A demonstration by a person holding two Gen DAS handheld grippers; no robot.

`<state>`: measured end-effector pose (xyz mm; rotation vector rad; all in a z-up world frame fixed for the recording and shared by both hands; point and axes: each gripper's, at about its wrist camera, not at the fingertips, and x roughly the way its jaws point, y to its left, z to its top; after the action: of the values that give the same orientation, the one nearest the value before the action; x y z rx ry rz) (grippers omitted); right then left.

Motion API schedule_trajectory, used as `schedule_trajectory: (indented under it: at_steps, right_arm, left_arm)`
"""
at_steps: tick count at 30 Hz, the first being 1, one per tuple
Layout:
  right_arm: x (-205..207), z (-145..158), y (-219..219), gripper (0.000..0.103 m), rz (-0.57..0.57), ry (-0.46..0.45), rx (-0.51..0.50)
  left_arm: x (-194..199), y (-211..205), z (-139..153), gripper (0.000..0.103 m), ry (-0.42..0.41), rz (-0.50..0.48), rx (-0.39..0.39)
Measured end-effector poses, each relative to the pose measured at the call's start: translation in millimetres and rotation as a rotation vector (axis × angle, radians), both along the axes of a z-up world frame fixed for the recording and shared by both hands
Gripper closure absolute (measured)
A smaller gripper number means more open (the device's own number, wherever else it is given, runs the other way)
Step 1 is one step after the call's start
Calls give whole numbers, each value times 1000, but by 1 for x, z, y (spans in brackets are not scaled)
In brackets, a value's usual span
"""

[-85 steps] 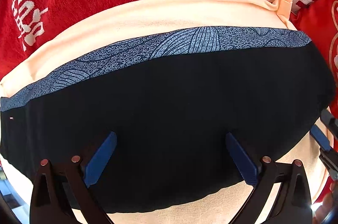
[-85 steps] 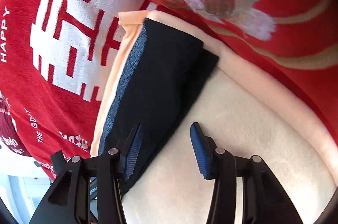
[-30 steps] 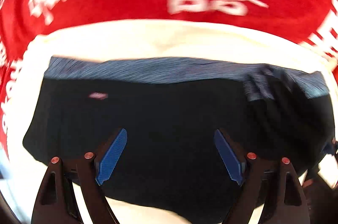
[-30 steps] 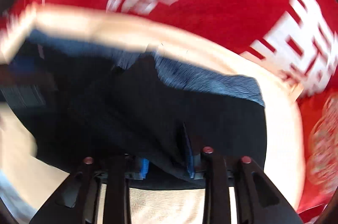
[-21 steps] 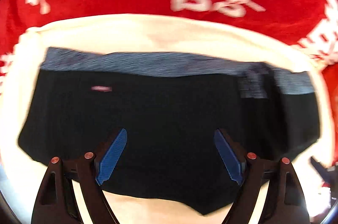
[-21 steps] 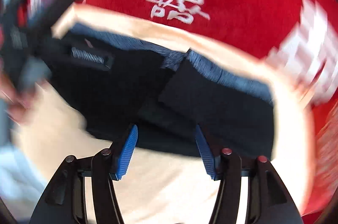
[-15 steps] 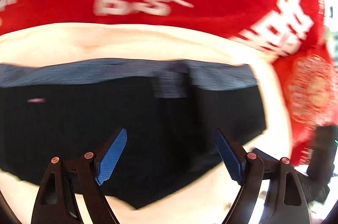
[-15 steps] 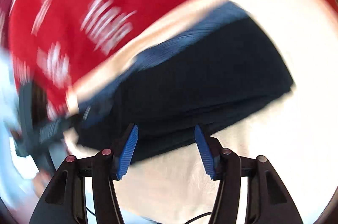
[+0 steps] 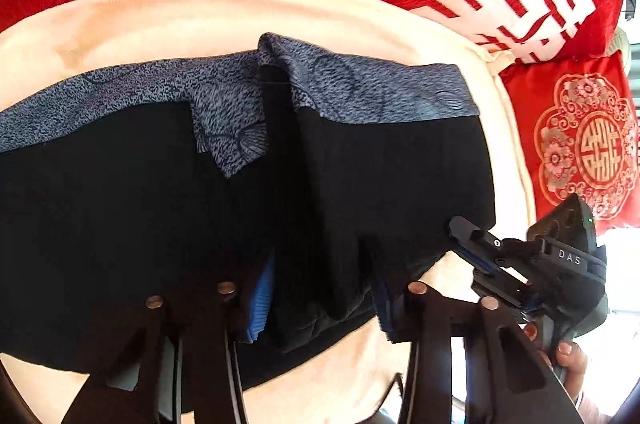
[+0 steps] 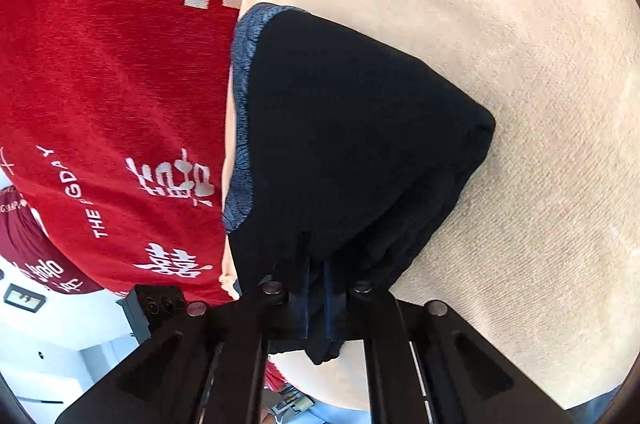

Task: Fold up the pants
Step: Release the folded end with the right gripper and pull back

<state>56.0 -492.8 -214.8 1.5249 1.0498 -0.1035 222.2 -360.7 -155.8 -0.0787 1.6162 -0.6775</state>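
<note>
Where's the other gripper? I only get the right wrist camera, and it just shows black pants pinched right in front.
Observer: The left gripper is further along the pants. Its jaws have just been closing and now pinch a bunched fold.
Operator: Is the patterned band flat?
Observer: No. In the left wrist view the waistband overlaps itself midway, and a flap hangs down over the black cloth.
Operator: Can you see my gripper?
Observer: Yes, from the side. The right gripper bites the pants' right-hand edge, and a hand holds it from behind.
</note>
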Motion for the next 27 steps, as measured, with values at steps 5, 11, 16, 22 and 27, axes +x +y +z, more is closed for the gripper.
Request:
schedule_trajectory:
  at_steps: [5,11,16,22,27]
  right_arm:
    - [3,30,11,97,159,-41,-94]
    - [6,2,28,97,264,5,-155]
    - [14,24,38,83,422,4,-202]
    - [15,80,20,77,497,-71,-438]
    - [64,75,-21,78,442,-66,-487]
  left_arm:
    - [-20,7,20,59,-92,-21,24]
    - [-39,28,-5,58,-125,40,88]
    - [-36,39,22,30,-219,80,167]
    - [-21,36,49,30,-276,83,183]
    - [-13,-11,40,30,-308,48,164]
